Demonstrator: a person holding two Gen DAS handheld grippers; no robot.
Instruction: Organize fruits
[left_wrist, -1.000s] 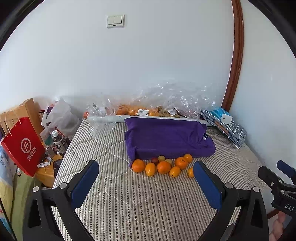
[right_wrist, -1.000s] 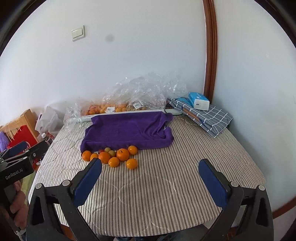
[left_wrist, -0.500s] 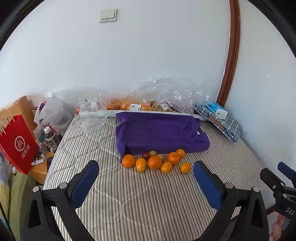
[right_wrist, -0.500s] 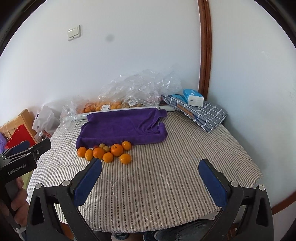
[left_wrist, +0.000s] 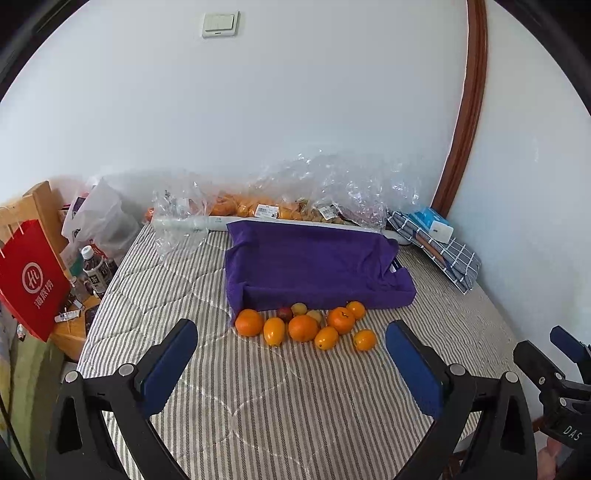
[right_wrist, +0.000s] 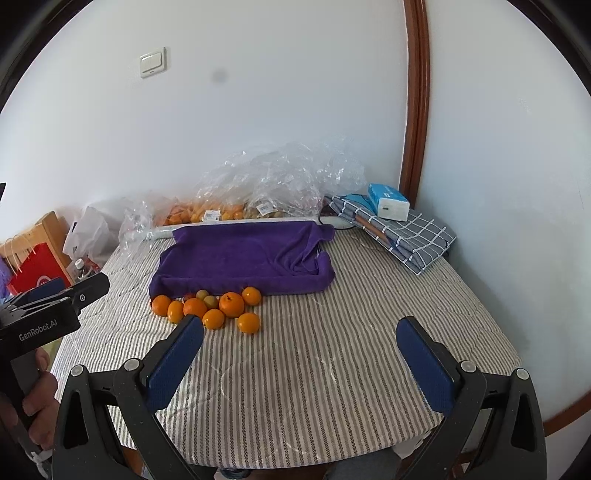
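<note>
A cluster of fruits (left_wrist: 306, 324) is seen on a striped mattress (left_wrist: 258, 398), lying just in front of the near edge of a purple towel (left_wrist: 314, 266), with the back ones touching that edge. Most of them are orange citrus; a few small yellowish ones and one dark red one (left_wrist: 284, 314) lie right against the towel. One orange (left_wrist: 364, 339) is placed slightly apart from the others, on the side away from the towel.

Behind the towel, against the wall, clear plastic bags (left_wrist: 314, 195) with more orange fruit inside are found, and a long white tube (left_wrist: 192, 222) is laid along the towel's far edge. To the right of the towel, a folded checked cloth (right_wrist: 406, 232) is seen with a blue and white box (right_wrist: 388, 202) on it. To the left of the towel, beyond the mattress edge, a red paper bag (left_wrist: 31, 277) and a water bottle (left_wrist: 94, 271) are visible.

The left tongs (left_wrist: 291, 363) are held wide open above the mattress, nearer to the camera than the fruits, and nothing is gripped between the blue pads. The right tongs (right_wrist: 299, 358) are also spread open and empty, well in front of the towel.
</note>
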